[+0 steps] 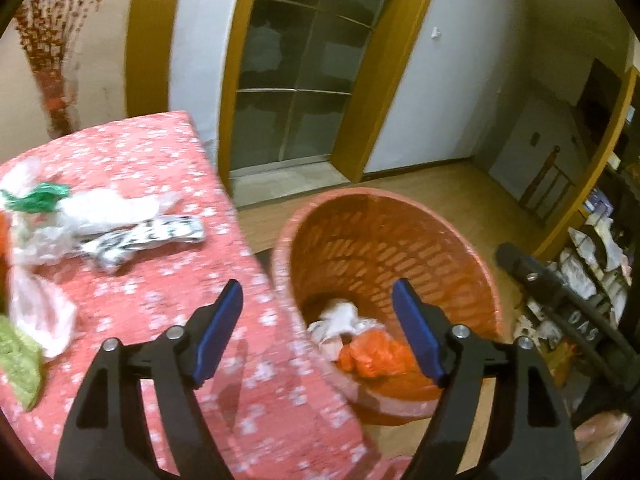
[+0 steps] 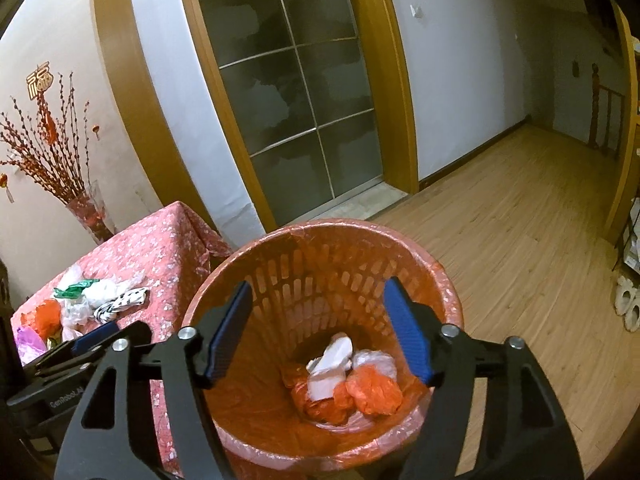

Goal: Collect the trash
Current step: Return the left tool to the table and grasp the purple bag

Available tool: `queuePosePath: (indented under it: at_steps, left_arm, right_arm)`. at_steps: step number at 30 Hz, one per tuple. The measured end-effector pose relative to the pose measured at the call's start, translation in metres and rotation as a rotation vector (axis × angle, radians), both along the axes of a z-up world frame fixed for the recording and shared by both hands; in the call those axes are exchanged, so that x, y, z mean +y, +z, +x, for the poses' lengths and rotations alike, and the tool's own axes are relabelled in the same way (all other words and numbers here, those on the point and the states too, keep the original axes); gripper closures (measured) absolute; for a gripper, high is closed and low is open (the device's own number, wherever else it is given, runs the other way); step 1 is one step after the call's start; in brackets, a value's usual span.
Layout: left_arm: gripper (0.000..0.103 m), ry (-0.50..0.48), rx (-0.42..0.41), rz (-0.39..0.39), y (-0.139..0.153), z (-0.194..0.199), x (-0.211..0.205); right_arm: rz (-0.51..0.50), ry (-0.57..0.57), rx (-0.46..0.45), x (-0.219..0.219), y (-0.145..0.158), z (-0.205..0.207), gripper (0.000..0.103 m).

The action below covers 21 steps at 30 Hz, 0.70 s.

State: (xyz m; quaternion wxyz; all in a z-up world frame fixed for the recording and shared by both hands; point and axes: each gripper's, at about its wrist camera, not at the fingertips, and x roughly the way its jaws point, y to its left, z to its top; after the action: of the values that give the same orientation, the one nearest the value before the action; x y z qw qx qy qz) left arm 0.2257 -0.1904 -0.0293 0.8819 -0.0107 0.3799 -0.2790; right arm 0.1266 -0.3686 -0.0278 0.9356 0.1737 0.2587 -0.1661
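An orange slatted waste basket (image 2: 432, 276) (image 1: 472, 264) stands on the floor beside the table. White and orange crumpled bags (image 2: 352, 380) (image 1: 360, 344) lie at its bottom. My right gripper (image 2: 318, 328) hangs open over the basket mouth, nothing between its blue pads. My left gripper (image 1: 318, 330) is open too, straddling the table's corner and the basket rim, empty. On the table lie more trash pieces: a white bag with green (image 1: 80, 208), a black-and-white wrapper (image 1: 140, 240) (image 2: 120, 302), pink and green bags (image 1: 36, 316).
The table wears a pink flowered cloth (image 1: 140, 152) (image 2: 160, 248). A vase of red branches (image 2: 86, 212) stands behind it. A glass sliding door (image 2: 288, 92) and wooden floor (image 2: 520, 208) lie beyond. Shelves with clutter (image 1: 592, 264) stand at the right.
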Motion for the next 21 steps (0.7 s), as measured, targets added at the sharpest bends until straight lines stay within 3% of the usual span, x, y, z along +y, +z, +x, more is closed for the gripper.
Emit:
queuePosePath:
  at_steps: [12,21]
  left_arm:
    - [0.022,0.162,-0.058,0.089,0.012,-0.02,0.082]
    - [0.022,0.367,-0.09,0.112,0.021,-0.024,0.189]
  right_arm:
    - [-0.014,0.048,-0.001,0.029,0.008,-0.007,0.032]
    - [-0.051,0.162,0.012,0.084,0.012,0.005,0.032]
